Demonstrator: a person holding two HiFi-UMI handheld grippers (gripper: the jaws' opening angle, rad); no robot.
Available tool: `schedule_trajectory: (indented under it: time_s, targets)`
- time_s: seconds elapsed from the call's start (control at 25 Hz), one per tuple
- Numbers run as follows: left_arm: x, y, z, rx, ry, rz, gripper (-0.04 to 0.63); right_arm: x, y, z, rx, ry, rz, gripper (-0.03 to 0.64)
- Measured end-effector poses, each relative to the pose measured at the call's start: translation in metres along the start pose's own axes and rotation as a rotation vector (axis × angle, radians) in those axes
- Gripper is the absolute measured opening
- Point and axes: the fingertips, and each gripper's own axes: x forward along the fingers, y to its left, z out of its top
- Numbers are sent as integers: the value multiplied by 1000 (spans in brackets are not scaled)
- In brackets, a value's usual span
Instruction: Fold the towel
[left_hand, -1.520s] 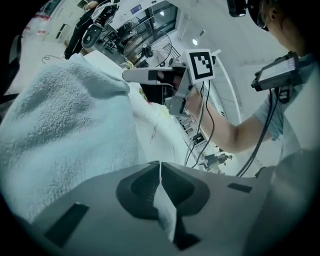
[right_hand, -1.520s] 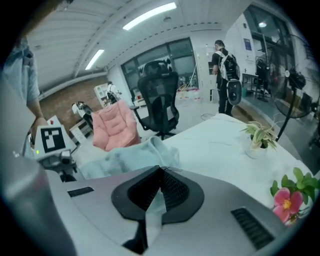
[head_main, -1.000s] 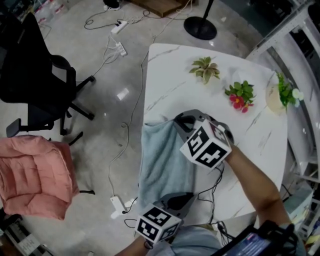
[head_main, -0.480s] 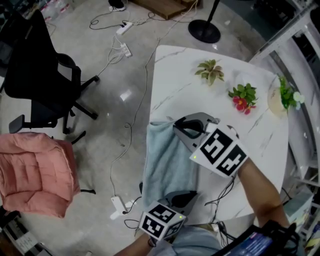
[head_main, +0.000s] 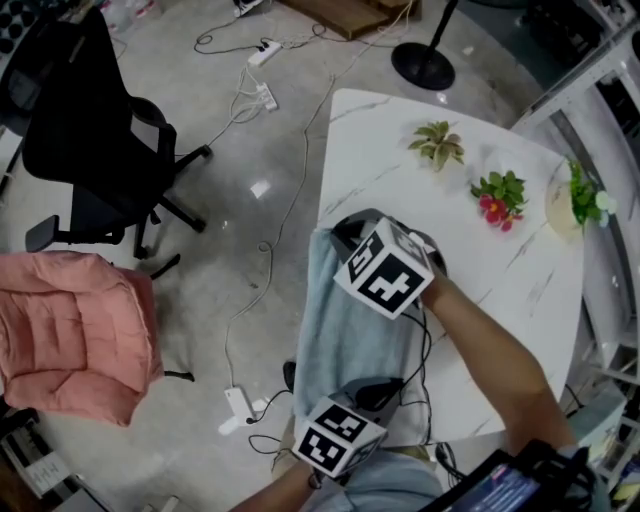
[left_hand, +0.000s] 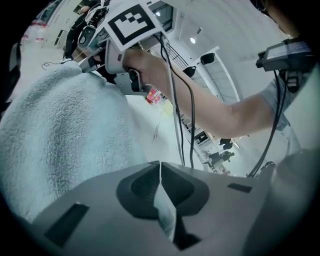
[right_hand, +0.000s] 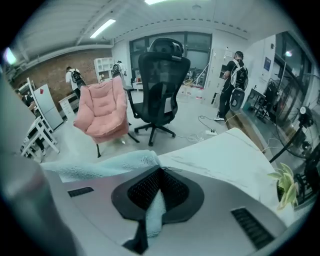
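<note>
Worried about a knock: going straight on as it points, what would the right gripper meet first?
Likely the white table top near its edge, just beyond the towel that the right gripper pinches. Depth is unclear, so it could pass the edge toward the floor.

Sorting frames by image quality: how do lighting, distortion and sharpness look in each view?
Head view: even light, sharp, one glare patch on the floor. Left gripper view: strong fisheye, black corners, washed-out bright background behind the towel. Right gripper view: same fisheye, ceiling lights flare, a blurred grey mass at the left edge.
</note>
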Motion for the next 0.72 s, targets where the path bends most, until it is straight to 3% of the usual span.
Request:
schedule_trajectory:
  time_s: [0.2, 0.32, 0.52, 0.72]
  targets:
    - [-7, -5, 2, -3, -11, -7, 15, -14, 6, 7, 113, -42, 62, 23]
    - [-26, -12, 11, -16, -71, -24, 15, -53, 9, 17, 185, -125, 81, 35]
    - [-73, 9, 17, 33, -143, 51, 15, -120, 14, 11, 297, -217, 10, 44]
    - [-110, 35, 11, 85, -156, 112, 15, -158, 58, -46, 440, -203, -52, 67]
